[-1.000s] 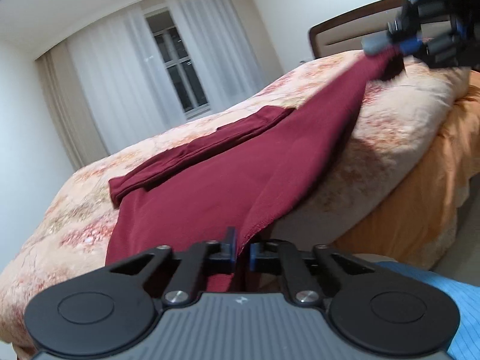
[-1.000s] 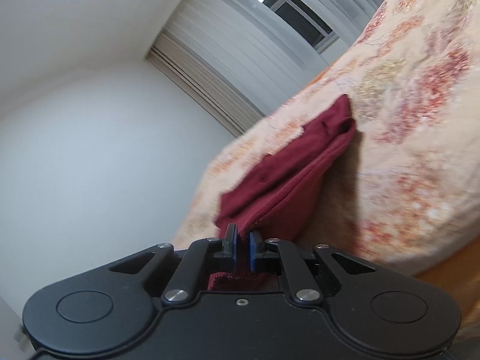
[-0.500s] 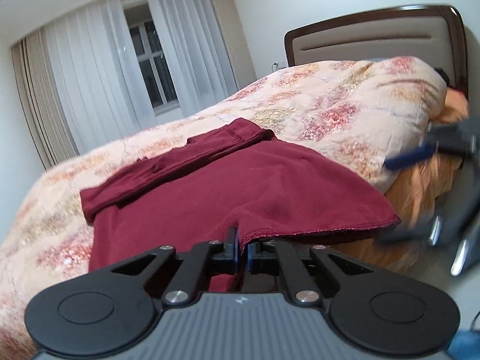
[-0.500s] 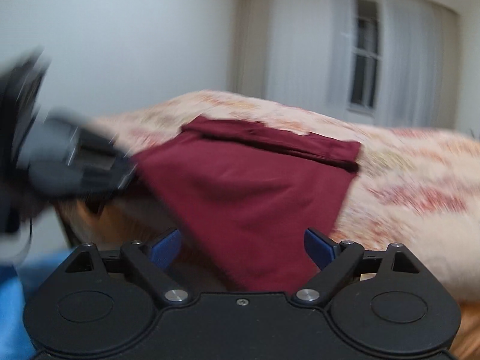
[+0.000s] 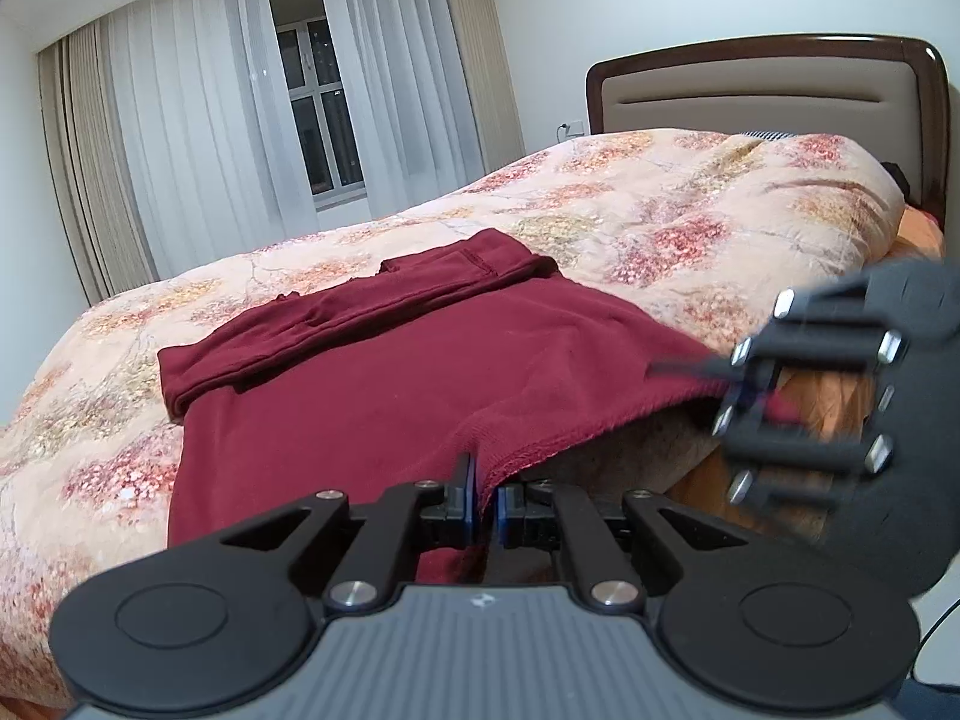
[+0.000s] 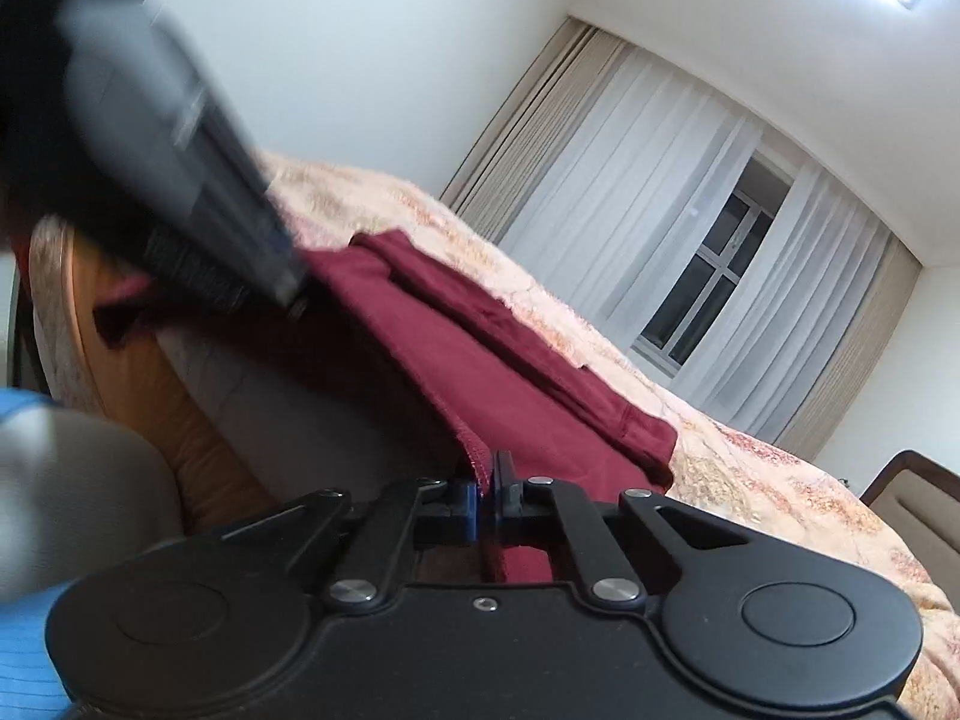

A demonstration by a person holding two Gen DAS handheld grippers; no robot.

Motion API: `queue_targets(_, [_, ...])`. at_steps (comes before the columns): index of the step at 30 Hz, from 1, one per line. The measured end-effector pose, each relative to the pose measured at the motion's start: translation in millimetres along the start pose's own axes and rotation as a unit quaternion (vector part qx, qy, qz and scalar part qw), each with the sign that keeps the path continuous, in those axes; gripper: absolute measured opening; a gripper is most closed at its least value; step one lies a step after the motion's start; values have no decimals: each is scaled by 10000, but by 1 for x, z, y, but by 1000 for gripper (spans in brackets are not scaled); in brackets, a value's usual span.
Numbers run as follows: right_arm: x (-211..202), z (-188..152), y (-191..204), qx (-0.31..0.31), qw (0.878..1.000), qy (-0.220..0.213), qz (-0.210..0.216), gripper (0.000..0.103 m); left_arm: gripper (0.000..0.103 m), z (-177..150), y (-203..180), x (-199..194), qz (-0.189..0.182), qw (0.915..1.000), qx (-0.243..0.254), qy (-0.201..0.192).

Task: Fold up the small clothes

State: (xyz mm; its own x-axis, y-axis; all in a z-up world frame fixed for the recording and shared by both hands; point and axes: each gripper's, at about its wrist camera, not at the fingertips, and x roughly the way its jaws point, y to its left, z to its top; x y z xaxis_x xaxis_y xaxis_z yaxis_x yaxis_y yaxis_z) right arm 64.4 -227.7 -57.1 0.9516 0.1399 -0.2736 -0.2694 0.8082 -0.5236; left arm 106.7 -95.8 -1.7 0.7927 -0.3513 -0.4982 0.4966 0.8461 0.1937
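Note:
A dark red garment (image 5: 384, 384) lies spread on the flowered bed cover (image 5: 690, 204), its far part folded over into a band. Its near hem hangs past the bed's edge. My left gripper (image 5: 485, 501) is shut on the near hem. My right gripper (image 6: 486, 495) is shut on the hem too, at the garment's (image 6: 504, 372) other near corner. In the left wrist view the right gripper (image 5: 744, 387) shows blurred at the right, holding that corner. In the right wrist view the left gripper (image 6: 180, 180) shows as a dark blur at the upper left.
The bed has a dark wooden headboard (image 5: 768, 90) at the far right and an orange sheet (image 5: 828, 396) on its near side. Curtains and a window (image 5: 318, 120) stand behind the bed. Blue cloth (image 6: 24, 630) shows at the lower left.
My right gripper let go of the far corner, swung open toward the near side, and has now shut on the near hem. My left gripper kept its grip on the hem.

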Motion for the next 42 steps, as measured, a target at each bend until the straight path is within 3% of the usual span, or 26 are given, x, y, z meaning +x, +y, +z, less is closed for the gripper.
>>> queue_targets(2, [-4, 4, -11, 151, 9999, -49, 26, 3, 20, -7, -4, 2, 32, 10000, -1, -1])
queue_targets(4, [-6, 10, -20, 366, 9993, -67, 78, 3, 41, -13, -11, 4, 157, 9998, 84, -8])
queue_targets(9, [-15, 27, -35, 815, 9964, -174, 155, 3, 54, -31, -31, 12, 816, 9948, 605, -21])
queue_targets(14, [-20, 40, -40, 903, 9953, -312, 160, 3, 56, -46, -33, 21, 1513, 9835, 988, 93])
queue_targets(18, [-26, 41, -42, 874, 9957, -285, 96, 3, 52, -52, -21, 13, 1981, 9745, 1058, 43])
queue_targets(20, [-25, 38, -42, 854, 9961, -215, 90, 4, 43, -56, -13, 7, 2142, 9704, 1113, 38])
queue_targets(22, [-24, 31, -38, 781, 9968, -118, 81, 5, 26, -61, -6, 0, 2246, 9671, 1198, 7])
queue_targets(27, [-15, 9, -21, 443, 9986, 296, 74, 8, 9, -67, 3, -13, 2334, 9595, 1574, -91])
queue_targets(29, [-15, 2, -16, 376, 9986, 362, 94, 3, 6, -67, 3, -18, 2267, 9592, 1680, -156])
queue_targets(36, [-38, 4, -13, 40, 9998, 214, -17, 2, 4, -61, 1, -41, 2052, 9578, 1950, -505])
queue_targets(42, [-70, 9, -15, -153, 9996, 202, 137, 2, 4, -63, -9, -75, 1823, 9574, 2149, -633])
